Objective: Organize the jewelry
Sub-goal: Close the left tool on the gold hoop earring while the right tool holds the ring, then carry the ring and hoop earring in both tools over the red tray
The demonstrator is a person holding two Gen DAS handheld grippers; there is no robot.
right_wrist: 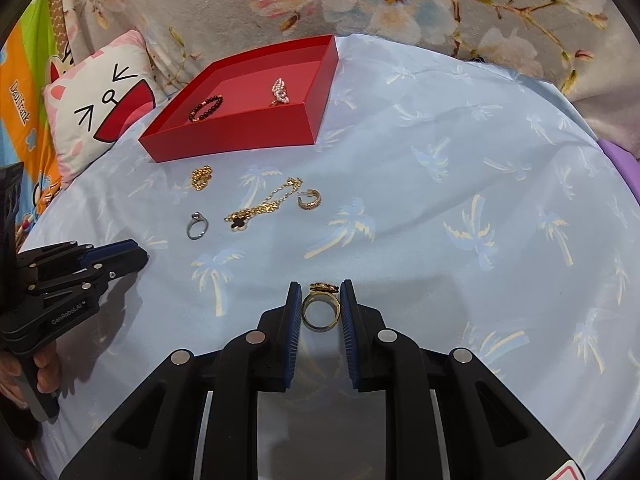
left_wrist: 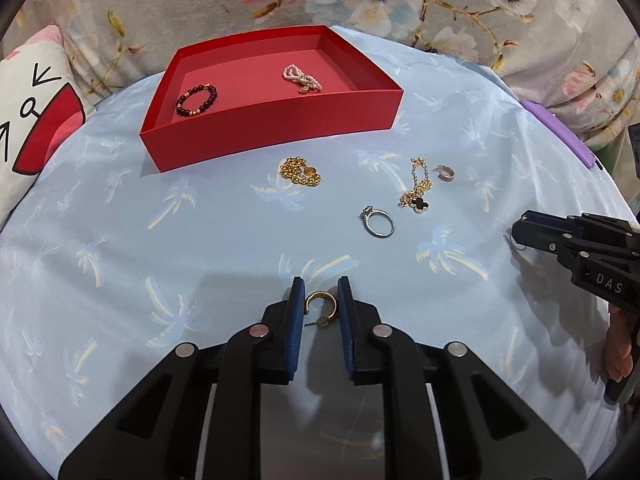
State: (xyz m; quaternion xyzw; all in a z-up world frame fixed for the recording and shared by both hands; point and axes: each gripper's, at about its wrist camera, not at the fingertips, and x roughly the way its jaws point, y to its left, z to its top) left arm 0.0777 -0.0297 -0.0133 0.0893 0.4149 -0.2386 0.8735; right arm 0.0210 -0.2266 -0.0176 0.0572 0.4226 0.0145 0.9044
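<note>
Left tongs (left_wrist: 321, 294) clamp gold hoop earring (left_wrist: 320, 307) | right tongs (right_wrist: 320, 296) clamp gold ring (right_wrist: 321, 312)

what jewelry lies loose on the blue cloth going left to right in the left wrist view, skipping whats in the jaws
gold bead chain → silver ring → gold bracelet with black clover charm → small hoop earring

One red tray (left_wrist: 256, 136), two bracelets inside it (left_wrist: 197, 100), two gold chains (left_wrist: 300, 171), two hoop earrings (left_wrist: 320, 308), two rings (left_wrist: 379, 222)
</note>
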